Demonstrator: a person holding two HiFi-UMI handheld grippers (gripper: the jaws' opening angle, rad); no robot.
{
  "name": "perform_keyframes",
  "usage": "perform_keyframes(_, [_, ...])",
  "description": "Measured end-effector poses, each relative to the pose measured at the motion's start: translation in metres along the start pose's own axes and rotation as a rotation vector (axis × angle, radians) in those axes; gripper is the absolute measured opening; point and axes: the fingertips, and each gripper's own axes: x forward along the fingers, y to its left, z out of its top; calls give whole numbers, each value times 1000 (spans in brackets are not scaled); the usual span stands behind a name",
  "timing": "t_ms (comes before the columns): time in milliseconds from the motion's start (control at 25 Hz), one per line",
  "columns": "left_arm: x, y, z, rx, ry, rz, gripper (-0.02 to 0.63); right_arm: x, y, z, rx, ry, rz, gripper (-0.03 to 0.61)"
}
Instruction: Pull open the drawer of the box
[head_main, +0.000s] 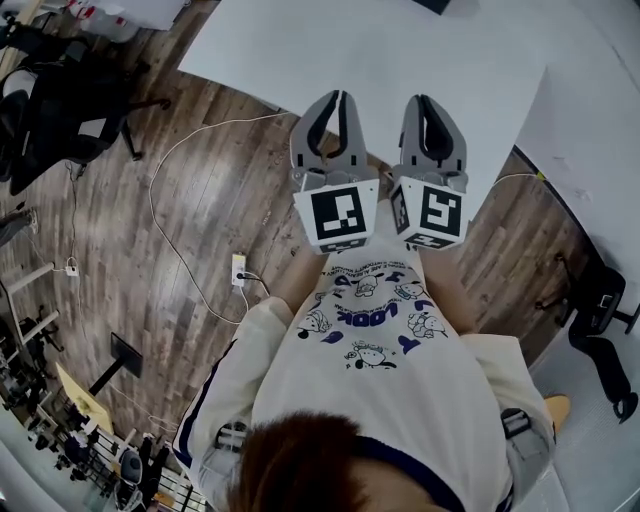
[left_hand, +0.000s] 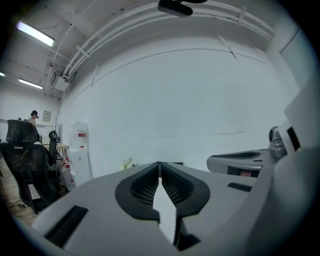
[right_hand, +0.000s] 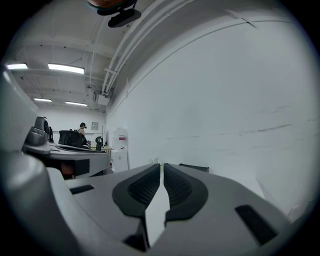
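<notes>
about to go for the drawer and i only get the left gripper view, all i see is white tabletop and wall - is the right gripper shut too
Observer: Yes, the grey right gripper is shut, jaws together on nothing.
Operator: where are the two of them over the table
Observer: The head view has the grey left gripper and the right one side by side, tips just past the near edge of the flat white table.
Operator: anything on the floor by the feet
Observer: A white power strip with its white cable lies on the brown wooden plank floor, at the person's left.
</notes>
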Motion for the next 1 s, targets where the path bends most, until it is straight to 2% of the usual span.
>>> perform_keyframes(400, [27,3,-9,-19,38,-1,28,22,-11,-4,3,27,-15,41])
perform_keyframes(1000, [113,-9,-9,2,74,-4,28,88,-58,-4,16,52,-8,41])
